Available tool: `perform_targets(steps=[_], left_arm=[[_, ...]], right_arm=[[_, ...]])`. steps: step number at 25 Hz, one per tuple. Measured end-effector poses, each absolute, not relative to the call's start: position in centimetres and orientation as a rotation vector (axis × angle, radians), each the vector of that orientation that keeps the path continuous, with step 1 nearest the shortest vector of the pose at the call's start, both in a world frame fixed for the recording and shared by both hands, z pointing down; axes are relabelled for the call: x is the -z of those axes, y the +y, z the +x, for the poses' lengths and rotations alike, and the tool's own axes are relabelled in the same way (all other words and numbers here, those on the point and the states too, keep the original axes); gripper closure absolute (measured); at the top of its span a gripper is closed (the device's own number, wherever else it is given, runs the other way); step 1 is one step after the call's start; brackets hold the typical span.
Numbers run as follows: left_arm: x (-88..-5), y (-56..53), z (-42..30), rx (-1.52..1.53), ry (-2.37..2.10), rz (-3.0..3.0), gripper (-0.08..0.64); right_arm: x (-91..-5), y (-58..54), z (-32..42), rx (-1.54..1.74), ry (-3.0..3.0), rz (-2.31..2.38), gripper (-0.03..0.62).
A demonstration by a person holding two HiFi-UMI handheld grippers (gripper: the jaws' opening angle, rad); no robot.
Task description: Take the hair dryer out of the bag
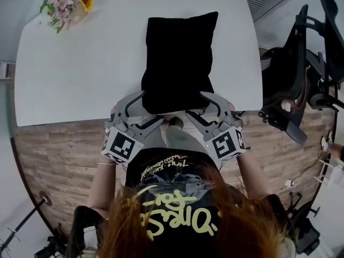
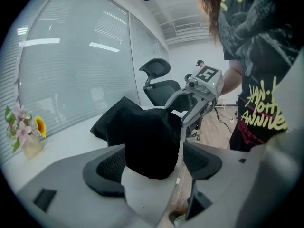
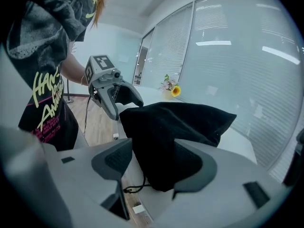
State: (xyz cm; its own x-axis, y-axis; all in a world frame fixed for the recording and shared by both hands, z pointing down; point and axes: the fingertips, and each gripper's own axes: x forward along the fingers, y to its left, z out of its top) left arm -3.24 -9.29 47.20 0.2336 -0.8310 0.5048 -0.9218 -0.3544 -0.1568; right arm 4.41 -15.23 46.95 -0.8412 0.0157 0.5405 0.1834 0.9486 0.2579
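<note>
A white table (image 1: 80,74) with rounded corners is set on a wood-plank floor (image 1: 59,160) beside a glass wall hung with blinds.

The dark ribbed pads (image 2: 107,167) of the left gripper (image 2: 152,163) are spread wide, and the near left corner of a black cloth drawstring bag (image 2: 142,132) is seen between them; nothing is pinched. The pads (image 3: 116,158) of the right gripper (image 3: 154,160) are likewise spread wide, with the near right corner of the bag (image 3: 175,122) framed between them and not squeezed. Whether any pad brushes the cloth cannot be told. A thin black cord (image 3: 135,188) is trailed from the bag's end over the near edge of the table.

In the head view, the left gripper (image 1: 150,107) and the right gripper (image 1: 196,104) are held at the table's near edge, angled inward toward each other. The bag (image 1: 180,58) is laid lengthwise from the middle of the near edge toward the far edge, bulged and closed; the hair dryer is hidden. A small bunch of pink and yellow flowers (image 1: 67,4) is placed at the far left corner, and a black office chair (image 1: 301,63) is parked off the right edge.
</note>
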Motion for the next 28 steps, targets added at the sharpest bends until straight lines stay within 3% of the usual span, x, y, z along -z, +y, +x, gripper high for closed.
perform_targets(steps=[10,13,17,28], left_arm=[[-49.0,-8.9,-3.9,-0.951,-1.74,2.251,0.31],[-48.8,-8.7,-4.0,-0.95,-1.743,2.25,0.322],[-48.5,-8.5,-4.0,-0.929,-1.751,2.254,0.338],[-46.6,-8.3,-4.1,-0.786,-1.726,2.286,0.4]], right_arm=[[-48.9,-15.4,4.4,0.521,-2.497,-0.113,0.345],[-48.6,-15.5,4.3,0.541,-2.492,-0.084,0.389],[-47.8,-16.0,4.3,0.492,-2.534,-0.034,0.513],[-45.4,-15.7,3.8,0.445,-2.609,-0.031,0.545]])
